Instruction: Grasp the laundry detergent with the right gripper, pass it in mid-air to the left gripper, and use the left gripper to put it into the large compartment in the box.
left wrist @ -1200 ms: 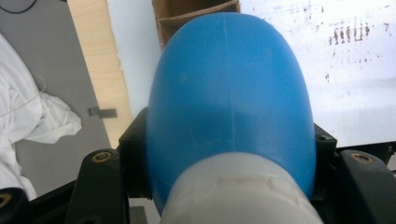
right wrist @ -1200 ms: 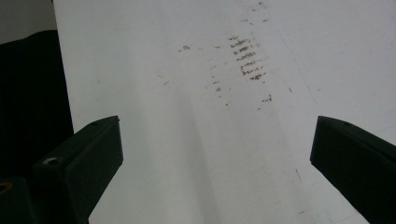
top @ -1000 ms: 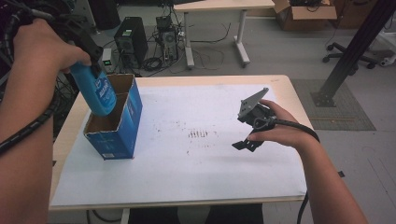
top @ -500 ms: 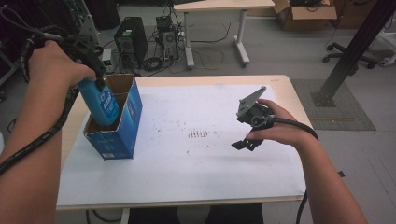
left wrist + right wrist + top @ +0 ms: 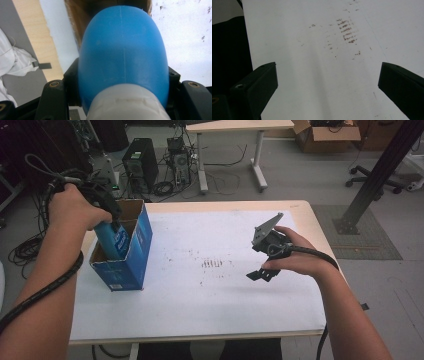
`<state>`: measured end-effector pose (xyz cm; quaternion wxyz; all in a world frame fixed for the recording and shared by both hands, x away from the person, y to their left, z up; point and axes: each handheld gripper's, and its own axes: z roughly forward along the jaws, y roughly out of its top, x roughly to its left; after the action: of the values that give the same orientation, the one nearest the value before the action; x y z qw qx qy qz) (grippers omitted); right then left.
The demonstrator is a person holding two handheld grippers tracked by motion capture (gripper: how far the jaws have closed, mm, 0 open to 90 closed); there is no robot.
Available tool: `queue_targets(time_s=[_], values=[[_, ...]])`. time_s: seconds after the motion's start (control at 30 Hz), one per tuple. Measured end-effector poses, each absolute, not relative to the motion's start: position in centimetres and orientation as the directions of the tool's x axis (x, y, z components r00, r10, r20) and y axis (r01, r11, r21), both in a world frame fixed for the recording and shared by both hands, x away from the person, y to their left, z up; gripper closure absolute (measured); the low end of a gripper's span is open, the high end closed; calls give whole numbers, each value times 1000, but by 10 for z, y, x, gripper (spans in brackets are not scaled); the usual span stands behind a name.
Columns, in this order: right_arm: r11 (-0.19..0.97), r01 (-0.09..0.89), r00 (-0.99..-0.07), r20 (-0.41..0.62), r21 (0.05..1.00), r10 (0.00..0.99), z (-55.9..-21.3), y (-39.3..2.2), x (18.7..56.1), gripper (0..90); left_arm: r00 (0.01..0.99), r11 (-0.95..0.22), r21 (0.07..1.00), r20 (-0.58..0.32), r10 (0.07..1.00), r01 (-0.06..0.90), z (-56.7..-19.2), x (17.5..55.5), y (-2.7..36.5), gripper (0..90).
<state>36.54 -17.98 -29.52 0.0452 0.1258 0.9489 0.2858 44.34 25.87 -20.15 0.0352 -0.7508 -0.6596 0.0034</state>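
A workshop floor strewn with cables, a computer tower (image 5: 141, 162) and a second desk (image 5: 235, 127) lies behind the table (image 5: 300, 210), whose top is covered by a white sheet (image 5: 200, 295) smudged with brown marks (image 5: 214, 264). Your left gripper (image 5: 112, 220) is clamped on a blue bottle (image 5: 116, 240), held tilted in the mouth of the open blue box (image 5: 131, 265) at the table's left edge. The bottle's lower end is hidden inside the box, and your hand (image 5: 72, 209) covers most of the gripper. In the left gripper view the bottle (image 5: 123, 52) crowds the frame, its white cap (image 5: 127, 102) cut off at the bottom, a jaw pressed against each side. Half a second ago the bottle stood higher above the box; it has since sunk deeper. Your right gripper (image 5: 262, 272) hovers just above the sheet at mid-right, unmoved. The right gripper view shows its jaws spread wide with nothing between, over the smudges (image 5: 347, 31).
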Motion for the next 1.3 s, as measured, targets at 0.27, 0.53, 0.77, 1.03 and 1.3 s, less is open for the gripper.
queue_targets(time_s=[0.27, 0.53, 0.77, 1.03, 1.3], values=[[806, 209, -965, -17, 554, 262, -296, -179, 365, 27, 152, -149, -50, 67, 986, 988, -221, 441, 256, 384], [829, 208, -967, -20, 518, 255, -294, -178, 368, 28, 149, -146, -48, 73, 986, 988, -237, 442, 256, 384], [865, 213, -967, -27, 455, 253, -292, -177, 372, 29, 151, -148, -46, 72, 986, 988, -249, 443, 256, 384], [875, 217, -967, -30, 432, 255, -291, -179, 376, 30, 152, -149, -41, 85, 985, 988, -258, 443, 259, 384], [876, 216, -967, -29, 432, 253, -291, -179, 376, 30, 155, -153, -39, 79, 985, 988, -269, 442, 259, 384]])
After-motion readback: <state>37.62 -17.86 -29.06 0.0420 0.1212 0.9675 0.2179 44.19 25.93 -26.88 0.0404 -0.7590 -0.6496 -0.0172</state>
